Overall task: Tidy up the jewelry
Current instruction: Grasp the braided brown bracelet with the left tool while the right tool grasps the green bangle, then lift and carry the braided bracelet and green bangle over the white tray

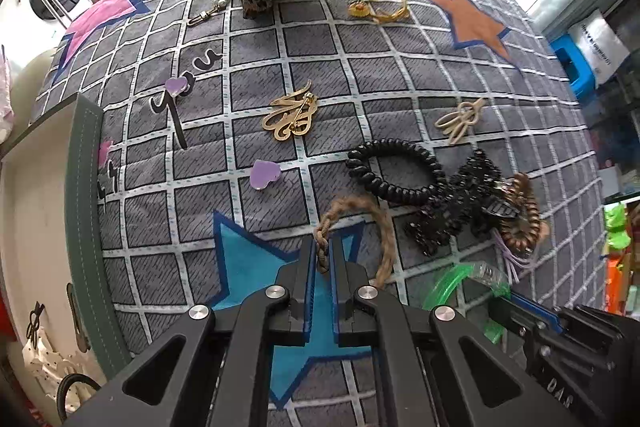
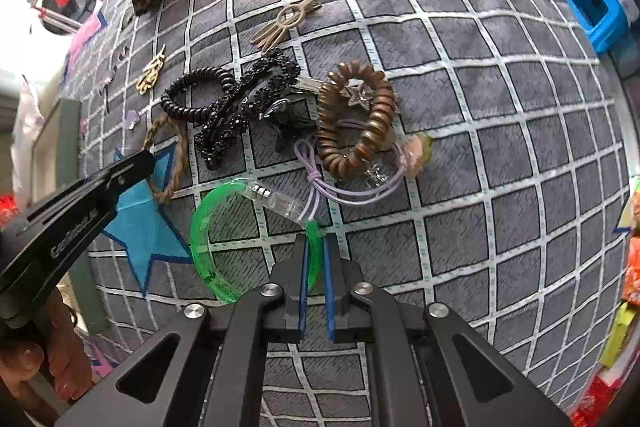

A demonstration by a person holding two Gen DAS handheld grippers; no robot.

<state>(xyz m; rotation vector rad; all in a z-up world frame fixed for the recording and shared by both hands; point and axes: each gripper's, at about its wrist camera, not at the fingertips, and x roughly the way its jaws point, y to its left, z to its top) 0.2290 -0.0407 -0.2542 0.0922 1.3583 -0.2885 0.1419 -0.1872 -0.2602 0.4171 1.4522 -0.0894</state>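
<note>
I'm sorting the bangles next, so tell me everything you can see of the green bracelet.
The green bracelet is a clear, bright green plastic ring with a colourless see-through section holding small metal cells. It lies flat on the checked grey cloth, partly over a blue star. The right gripper is shut on its rim. A purple hair tie touches the colourless end.

Each black tool (image 1: 323, 255) has blue-edged fingers (image 2: 330, 279) and silver screws.
</note>
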